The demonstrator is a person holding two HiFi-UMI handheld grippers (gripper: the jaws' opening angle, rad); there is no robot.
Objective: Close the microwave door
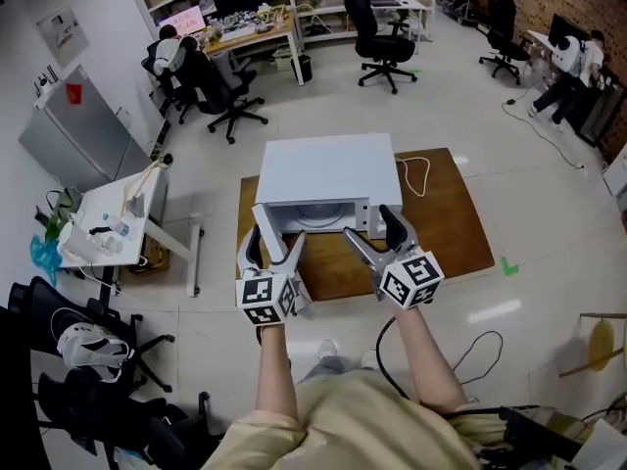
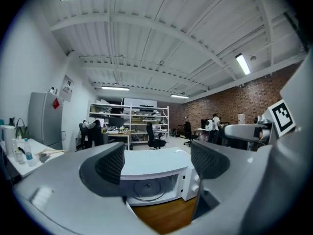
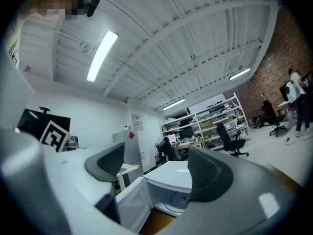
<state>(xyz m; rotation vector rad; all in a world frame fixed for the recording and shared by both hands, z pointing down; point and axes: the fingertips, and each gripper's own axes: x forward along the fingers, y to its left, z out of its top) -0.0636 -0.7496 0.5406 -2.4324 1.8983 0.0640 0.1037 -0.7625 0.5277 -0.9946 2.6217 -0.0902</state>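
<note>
A white microwave (image 1: 328, 169) stands on a low wooden table (image 1: 451, 228), its front facing me. Its door (image 1: 263, 219) hangs open at the left of the front, and the round glass plate (image 2: 146, 190) shows inside. My left gripper (image 1: 270, 247) is in front of the door's outer edge, jaws apart and nothing between them. My right gripper (image 1: 373, 229) is before the microwave's right front corner, also open and empty. In the right gripper view the open door (image 3: 128, 207) stands at the left of the microwave (image 3: 173, 177). The left gripper view looks level into the cavity of the microwave (image 2: 155, 163).
A white cable (image 1: 419, 174) lies on the table's right side. A small white table (image 1: 108, 225) with bottles stands at the left, with a grey fridge (image 1: 73, 130) behind it. Office chairs (image 1: 377, 27), desks and seated people fill the back. A black chair (image 1: 83, 360) is at my lower left.
</note>
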